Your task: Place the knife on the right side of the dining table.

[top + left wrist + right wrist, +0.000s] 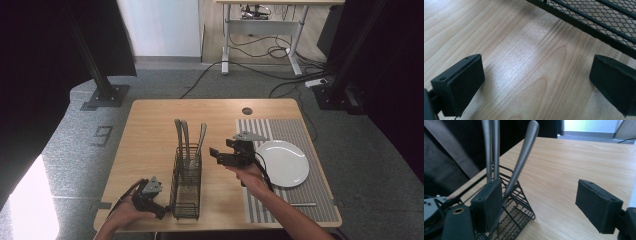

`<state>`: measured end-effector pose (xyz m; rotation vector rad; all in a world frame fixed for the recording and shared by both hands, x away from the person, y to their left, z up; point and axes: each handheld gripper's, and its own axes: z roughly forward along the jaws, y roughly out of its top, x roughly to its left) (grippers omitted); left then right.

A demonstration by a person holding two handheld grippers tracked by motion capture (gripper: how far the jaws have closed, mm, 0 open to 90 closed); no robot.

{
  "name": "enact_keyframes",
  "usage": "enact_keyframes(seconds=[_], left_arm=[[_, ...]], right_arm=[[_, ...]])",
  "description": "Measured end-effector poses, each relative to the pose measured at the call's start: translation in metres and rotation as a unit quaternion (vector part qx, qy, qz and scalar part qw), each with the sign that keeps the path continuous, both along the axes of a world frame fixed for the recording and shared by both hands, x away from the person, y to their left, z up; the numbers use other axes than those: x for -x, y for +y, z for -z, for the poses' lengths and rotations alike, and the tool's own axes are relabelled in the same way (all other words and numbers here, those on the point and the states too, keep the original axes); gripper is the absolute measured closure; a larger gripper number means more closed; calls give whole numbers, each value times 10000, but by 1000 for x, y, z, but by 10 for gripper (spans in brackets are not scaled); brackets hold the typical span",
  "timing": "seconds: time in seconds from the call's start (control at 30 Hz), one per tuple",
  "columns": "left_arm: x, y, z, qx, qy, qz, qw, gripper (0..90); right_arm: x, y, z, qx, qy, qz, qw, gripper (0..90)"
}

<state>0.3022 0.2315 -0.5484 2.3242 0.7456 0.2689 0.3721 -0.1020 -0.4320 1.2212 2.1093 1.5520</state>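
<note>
A black wire cutlery basket (186, 190) stands on the wooden table (150, 130), left of centre. Three metal utensil handles (201, 137) stick up out of it. My right gripper (219, 156) hovers just right of those handles, jaws pointing left at them. In the right gripper view it (541, 205) is open with only bare table between the pads, and the nearest handle (524, 157) leans just beyond its left jaw. My left gripper (160, 210) rests low by the basket's front left corner. The left gripper view shows it (536, 82) open over wood, with the basket's mesh wall (599, 27) ahead.
A white plate (283, 163) lies on a grey striped placemat (295, 130) at the table's right. One piece of cutlery (301, 204) lies on the mat near the front edge. A round cable hole (247, 111) is at the table's back.
</note>
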Motion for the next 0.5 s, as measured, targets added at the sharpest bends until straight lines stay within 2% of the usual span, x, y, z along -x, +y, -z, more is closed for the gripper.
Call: enact_keyframes(seconds=[0.27, 0.5], left_arm=[[0, 0, 0, 2, 2, 2, 10000, 0], [0, 0, 0, 0, 1, 3, 10000, 0]], right_arm=[[-6, 11, -3, 56, 15, -143, 9999, 243], [-20, 24, -5, 60, -2, -271, 9996, 301]])
